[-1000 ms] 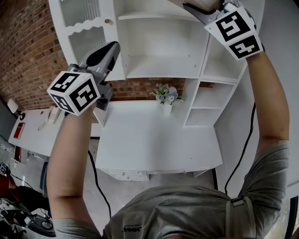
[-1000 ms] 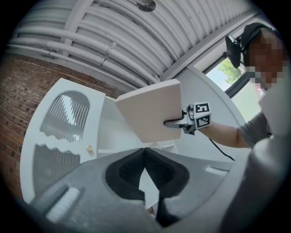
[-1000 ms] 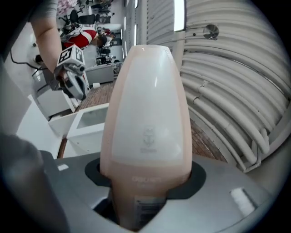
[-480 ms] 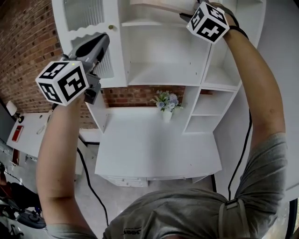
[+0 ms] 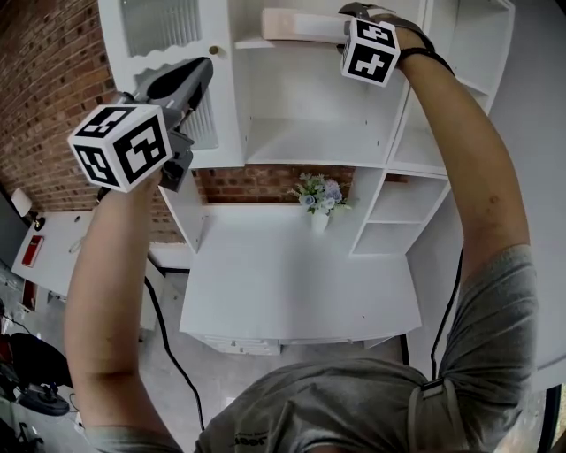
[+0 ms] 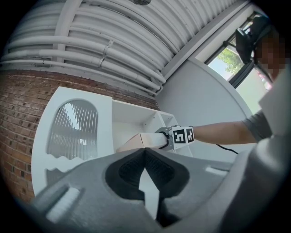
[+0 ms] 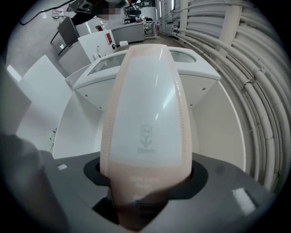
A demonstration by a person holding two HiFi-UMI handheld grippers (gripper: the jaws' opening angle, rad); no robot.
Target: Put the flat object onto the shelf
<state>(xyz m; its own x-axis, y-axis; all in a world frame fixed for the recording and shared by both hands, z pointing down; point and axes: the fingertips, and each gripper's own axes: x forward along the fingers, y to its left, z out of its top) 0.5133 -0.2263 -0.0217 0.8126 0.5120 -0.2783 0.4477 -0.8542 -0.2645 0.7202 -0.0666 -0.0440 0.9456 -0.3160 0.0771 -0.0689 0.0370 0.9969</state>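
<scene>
Seen from the head view, a person raises both arms toward a white shelving unit (image 5: pixel 309 142) that stands on a white counter (image 5: pixel 292 265) against a brick wall (image 5: pixel 44 97).

The right gripper (image 5: pixel 347 28) is high up, at the level of the unit's top shelf (image 5: pixel 252 42). It is clamped on one end of the flat object (image 5: pixel 299 24) — a pale peach, board-like pack with a glossy white panel and a little small print. The object lies roughly level and reaches left from the gripper, over the front of that top shelf. Whether it touches the shelf cannot be told. In the right gripper view the object (image 7: pixel 145 113) fills the middle of the picture, running away from the gripper (image 7: pixel 145 182), whose pads sit against its sides. The jaws have just opened a touch, with the object between them.

The left gripper (image 5: pixel 205 72) is held up at the left, in front of a cabinet door with ribbed glass (image 5: pixel 159 26), well apart from the object. In the left gripper view its jaws (image 6: pixel 144 152) are together at the tips with nothing between them — beyond them are the door (image 6: pixel 72 125) and the far-off peach object (image 6: pixel 141 141).

Lower down, a small vase of flowers (image 5: pixel 317 196) stands at the far edge of the counter, near the middle.
</scene>
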